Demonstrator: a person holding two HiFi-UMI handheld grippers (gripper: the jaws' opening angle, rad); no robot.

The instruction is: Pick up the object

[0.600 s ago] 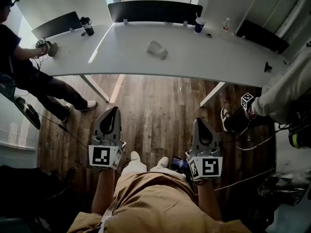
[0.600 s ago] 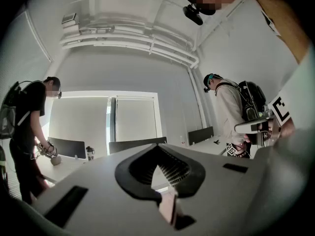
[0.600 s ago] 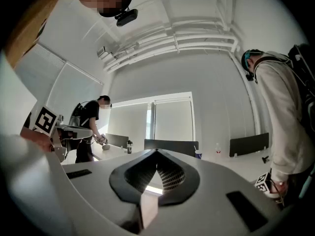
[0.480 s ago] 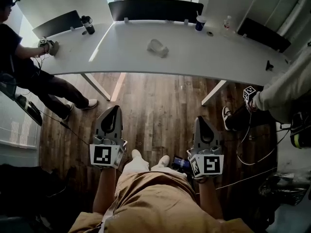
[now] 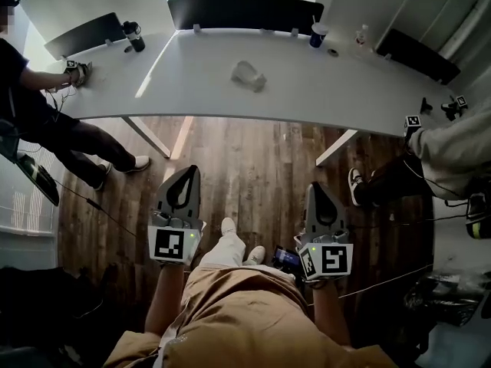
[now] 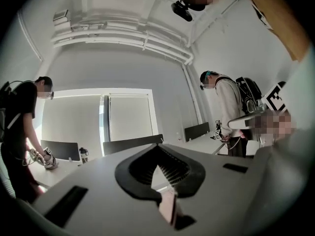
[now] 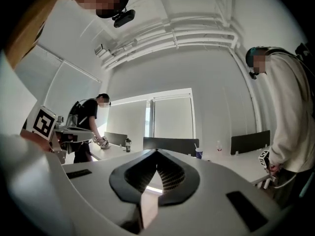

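Observation:
The object (image 5: 248,76), a small pale lump, lies alone near the middle of the long white table (image 5: 307,98) at the top of the head view. Both grippers hang over the wooden floor, well short of the table and pointing level toward it. My left gripper (image 5: 186,172) is shut, its jaws meeting at the tip with nothing between them; the left gripper view shows the same closed left gripper (image 6: 158,147). My right gripper (image 5: 317,187) is also shut and empty, as the closed right gripper (image 7: 157,153) shows in its own view. Neither gripper view shows the object.
A dark bottle (image 5: 133,37), a blue cup (image 5: 317,35) and a clear bottle (image 5: 360,37) stand along the table's far edge before dark partition screens (image 5: 244,12). One person (image 5: 46,121) works at the table's left end, another (image 5: 453,144) at its right. Cables (image 5: 399,274) cross the floor at right.
My left gripper has shifted slightly right and nearer to me in the head view, and one of my feet has stepped forward. The person at right has lifted their gripper to the table edge.

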